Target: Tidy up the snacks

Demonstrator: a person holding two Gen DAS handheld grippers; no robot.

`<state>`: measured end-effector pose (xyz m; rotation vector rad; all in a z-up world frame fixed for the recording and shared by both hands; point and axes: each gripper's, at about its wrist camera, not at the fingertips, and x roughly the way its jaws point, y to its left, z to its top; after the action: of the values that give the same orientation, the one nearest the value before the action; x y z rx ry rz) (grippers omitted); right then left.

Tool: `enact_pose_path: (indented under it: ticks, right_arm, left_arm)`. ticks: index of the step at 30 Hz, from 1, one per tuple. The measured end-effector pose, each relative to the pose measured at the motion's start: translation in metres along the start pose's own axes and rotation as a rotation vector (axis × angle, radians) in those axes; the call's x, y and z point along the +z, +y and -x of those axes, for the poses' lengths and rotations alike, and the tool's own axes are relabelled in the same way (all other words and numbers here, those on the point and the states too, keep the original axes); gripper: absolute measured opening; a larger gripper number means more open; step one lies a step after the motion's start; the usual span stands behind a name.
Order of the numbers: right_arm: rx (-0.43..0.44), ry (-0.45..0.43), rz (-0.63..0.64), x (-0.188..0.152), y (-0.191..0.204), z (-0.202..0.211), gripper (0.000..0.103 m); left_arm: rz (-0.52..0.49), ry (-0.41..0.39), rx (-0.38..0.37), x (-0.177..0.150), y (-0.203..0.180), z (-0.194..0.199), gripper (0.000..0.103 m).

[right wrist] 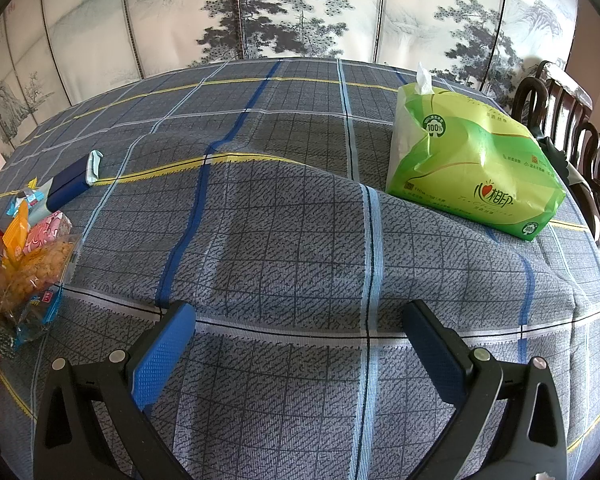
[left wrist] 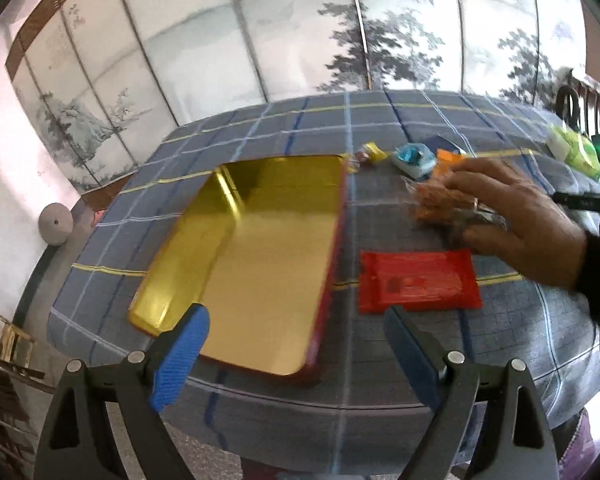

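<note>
In the left wrist view, our left hand-held gripper (left wrist: pixel 296 344) is wide open and holds nothing. It hangs over the near edge of the tabletop (left wrist: pixel 380 120), just above the gold tin (left wrist: pixel 260 248), which lies open to take snacks. A red packet (left wrist: pixel 418 282) lies beside the tin. A bare hand (left wrist: pixel 516 216) reaches for the snack pile (left wrist: pixel 436 196).

In the right wrist view, our right hand-held gripper (right wrist: pixel 300 352) is wide open too, over bare cloth. The snack pile (right wrist: pixel 32 256) sits at the left edge, and the green tissue pack (right wrist: pixel 472 164) sits near the far right corner, well apart.

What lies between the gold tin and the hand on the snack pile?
In the left wrist view, only plaid tablecloth separates the gold tin from the hand; the red packet lies nearer the camera, below that stretch.
</note>
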<state>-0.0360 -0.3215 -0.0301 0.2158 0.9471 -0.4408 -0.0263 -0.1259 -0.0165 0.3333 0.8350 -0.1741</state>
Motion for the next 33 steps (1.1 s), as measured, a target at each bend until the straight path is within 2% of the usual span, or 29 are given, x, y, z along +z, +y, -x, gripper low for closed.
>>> enact_pose_path:
  ticks: [5,9,15,19,25,33]
  right_arm:
    - [0.0,0.0,0.0,0.0,0.0,0.0,0.103]
    - [0.0,0.0,0.0,0.0,0.0,0.0,0.103]
    - [0.0,0.0,0.0,0.0,0.0,0.0,0.103]
    - [0.0,0.0,0.0,0.0,0.0,0.0,0.103]
    - [0.0,0.0,0.0,0.0,-0.001,0.0,0.103]
    - [0.0,0.0,0.0,0.0,-0.001,0.0,0.103]
  left_arm:
    - [-0.032,-0.02,0.007,0.005,-0.011,-0.003,0.091]
    - [-0.022,0.024,-0.009,0.008,-0.015,-0.016,0.091]
    - [-0.05,0.039,0.002,0.004,-0.021,-0.021,0.091]
    - [-0.046,0.016,0.012,0.007,-0.018,-0.019,0.091]
    - [-0.039,0.033,-0.007,0.01,-0.015,-0.026,0.091]
    - [-0.02,0.026,0.003,0.016,-0.007,-0.031,0.091]
